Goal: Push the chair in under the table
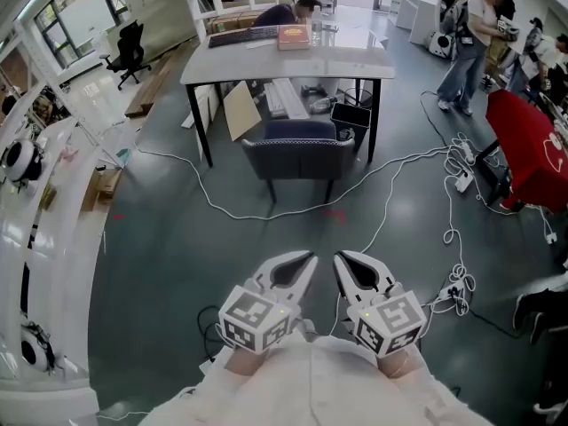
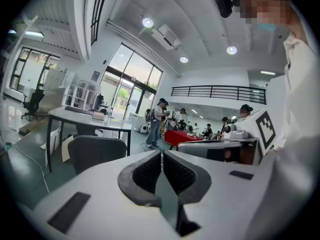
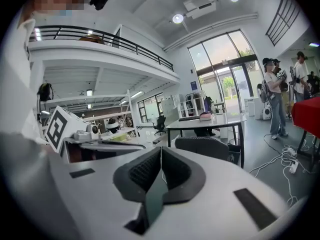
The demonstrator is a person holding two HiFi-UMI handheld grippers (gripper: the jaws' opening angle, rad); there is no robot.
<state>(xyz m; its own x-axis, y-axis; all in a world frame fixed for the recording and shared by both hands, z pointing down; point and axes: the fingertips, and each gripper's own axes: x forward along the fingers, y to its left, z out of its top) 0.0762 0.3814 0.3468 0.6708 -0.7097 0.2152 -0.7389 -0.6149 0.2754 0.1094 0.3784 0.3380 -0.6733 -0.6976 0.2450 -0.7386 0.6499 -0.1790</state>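
Note:
A dark grey padded chair [image 1: 298, 153] stands with its back towards me at the near edge of the white table [image 1: 288, 56], its seat partly under the top. Both grippers are held low in front of me, well short of the chair and touching nothing. My left gripper [image 1: 306, 260] and my right gripper [image 1: 342, 260] are side by side, both shut and empty. The left gripper view has the chair [image 2: 95, 154] and table [image 2: 85, 118] beyond the shut left gripper [image 2: 162, 156]. In the right gripper view the chair [image 3: 202, 148] sits past the shut right gripper [image 3: 161, 151].
White cables [image 1: 390, 185] loop over the grey floor between me and the chair, running to a power strip [image 1: 463, 180]. A red-covered table [image 1: 532, 149] and standing people [image 1: 470, 43] are at the right. A white counter [image 1: 44, 238] runs along the left. Cardboard [image 1: 241, 109] leans under the table.

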